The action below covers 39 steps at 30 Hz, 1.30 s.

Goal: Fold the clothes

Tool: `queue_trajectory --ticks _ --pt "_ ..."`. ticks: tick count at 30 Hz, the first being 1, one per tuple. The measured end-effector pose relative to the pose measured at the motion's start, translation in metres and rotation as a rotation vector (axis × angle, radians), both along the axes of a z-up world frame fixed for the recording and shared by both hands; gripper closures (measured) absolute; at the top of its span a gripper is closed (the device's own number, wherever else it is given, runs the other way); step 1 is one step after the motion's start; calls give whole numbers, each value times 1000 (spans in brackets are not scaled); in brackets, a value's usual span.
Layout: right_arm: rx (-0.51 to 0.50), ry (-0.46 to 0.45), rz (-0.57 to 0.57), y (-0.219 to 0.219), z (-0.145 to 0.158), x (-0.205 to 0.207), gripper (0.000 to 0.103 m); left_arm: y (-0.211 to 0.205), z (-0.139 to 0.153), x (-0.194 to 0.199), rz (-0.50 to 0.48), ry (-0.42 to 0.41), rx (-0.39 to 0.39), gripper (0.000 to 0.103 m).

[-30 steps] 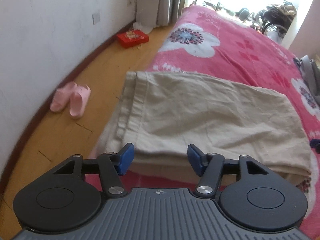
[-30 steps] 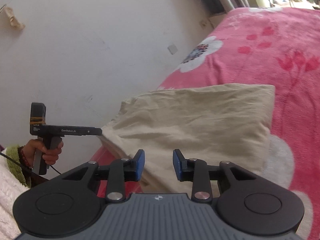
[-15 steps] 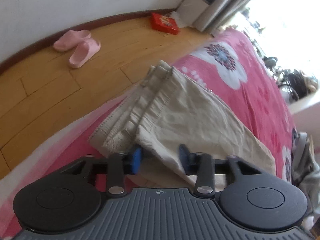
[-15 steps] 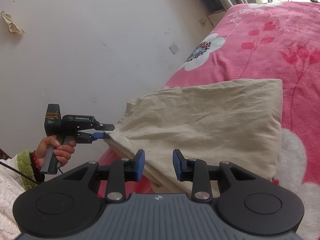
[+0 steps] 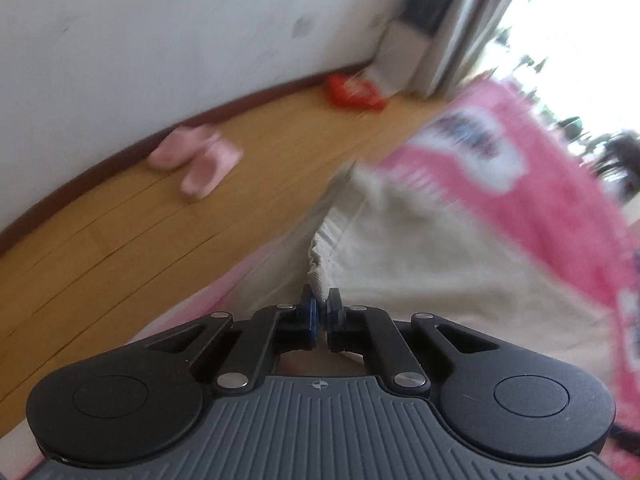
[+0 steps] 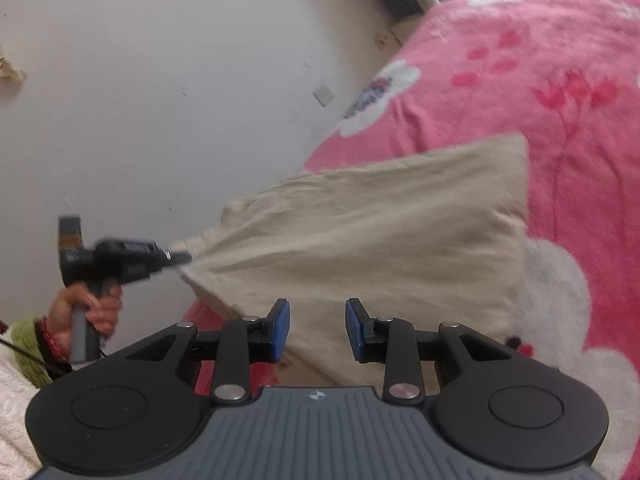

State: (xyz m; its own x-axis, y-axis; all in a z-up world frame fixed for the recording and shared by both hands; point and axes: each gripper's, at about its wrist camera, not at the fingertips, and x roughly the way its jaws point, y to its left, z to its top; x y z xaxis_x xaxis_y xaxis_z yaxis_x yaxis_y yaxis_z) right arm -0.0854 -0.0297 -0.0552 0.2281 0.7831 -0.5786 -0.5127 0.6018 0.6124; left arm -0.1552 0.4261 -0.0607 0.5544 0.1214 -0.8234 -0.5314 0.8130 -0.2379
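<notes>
A folded beige garment (image 6: 380,232) lies on the pink flowered blanket (image 6: 520,80) of a bed. In the left wrist view, my left gripper (image 5: 319,304) is shut on the ribbed corner of that beige garment (image 5: 420,264), and the cloth rises out from between its pads. From the right wrist view the left gripper (image 6: 178,258) shows at the left, held by a hand (image 6: 86,312), pulling the corner taut. My right gripper (image 6: 318,326) hovers over the garment's near edge with its jaws apart and nothing pinched between them.
A wooden floor (image 5: 120,220) runs left of the bed, with pink slippers (image 5: 198,160) and a red box (image 5: 354,90) near the white wall (image 6: 160,80). Curtains and a bright window (image 5: 560,8) are at the far end. A white fleecy sleeve (image 6: 16,400) shows at lower left.
My left gripper has closed from wide open onto the garment's corner, rolling and dropping toward it. The corner is now pulled taut. My right gripper has stayed where it was.
</notes>
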Motion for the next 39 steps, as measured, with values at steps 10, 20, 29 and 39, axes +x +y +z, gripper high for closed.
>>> queue_trajectory --ticks 10,20,29,39 --pt "-16 37 -207 -57 -10 27 69 14 17 -13 4 -22 107 77" --pt "0 14 -295 -55 -8 73 71 -36 32 57 -186 -92 223 75" --pt "-48 119 -220 -57 -12 99 72 -246 37 188 -1019 -78 186 60" --pt "126 352 -173 -58 -78 101 71 -312 -33 238 -1085 20 135 52"
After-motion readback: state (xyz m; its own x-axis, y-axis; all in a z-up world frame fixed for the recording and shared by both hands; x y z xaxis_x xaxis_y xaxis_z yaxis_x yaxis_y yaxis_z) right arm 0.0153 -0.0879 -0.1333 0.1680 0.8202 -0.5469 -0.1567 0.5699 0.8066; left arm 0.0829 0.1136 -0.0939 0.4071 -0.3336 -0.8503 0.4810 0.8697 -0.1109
